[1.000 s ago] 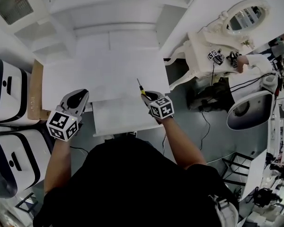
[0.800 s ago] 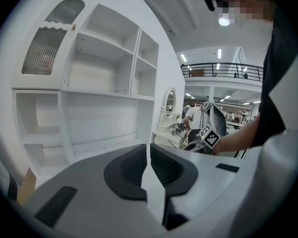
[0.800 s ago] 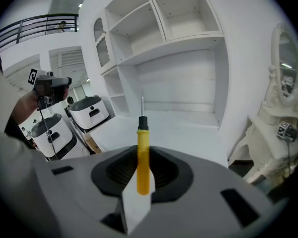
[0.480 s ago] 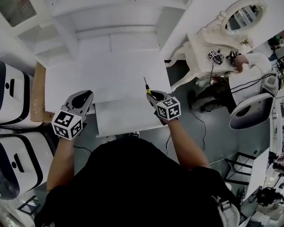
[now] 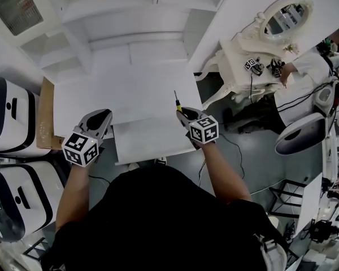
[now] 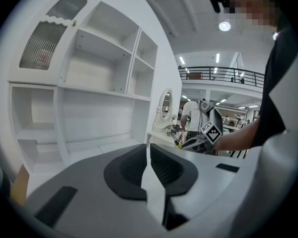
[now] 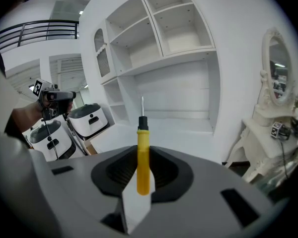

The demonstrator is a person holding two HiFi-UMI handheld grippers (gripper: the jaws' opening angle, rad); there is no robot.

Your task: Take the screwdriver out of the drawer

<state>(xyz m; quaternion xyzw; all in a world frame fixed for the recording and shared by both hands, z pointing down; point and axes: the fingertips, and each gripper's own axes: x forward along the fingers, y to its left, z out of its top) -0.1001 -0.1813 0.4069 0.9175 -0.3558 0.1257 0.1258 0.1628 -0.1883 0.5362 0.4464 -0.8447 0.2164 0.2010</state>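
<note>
A screwdriver (image 5: 178, 104) with a yellow handle and a thin metal shaft sticks out of my right gripper (image 5: 183, 113), which is shut on the handle. It hangs over the right front corner of the white desk (image 5: 124, 92), above the open white drawer (image 5: 150, 143). In the right gripper view the handle (image 7: 143, 133) stands upright between the pads of my right gripper (image 7: 144, 167), shaft pointing at the shelves. My left gripper (image 5: 100, 118) rests at the drawer's left corner, shut on nothing (image 6: 148, 155).
White shelving (image 5: 118, 16) rises behind the desk. Two white machines (image 5: 8, 117) (image 5: 11, 191) and a cardboard piece (image 5: 44, 114) stand to the left. On the right are a white vanity with an oval mirror (image 5: 260, 38), a person (image 5: 305, 66) and floor cables (image 5: 243, 145).
My right gripper has lifted the screwdriver and shifted to the right, away from the drawer. The left gripper has stayed where it was.
</note>
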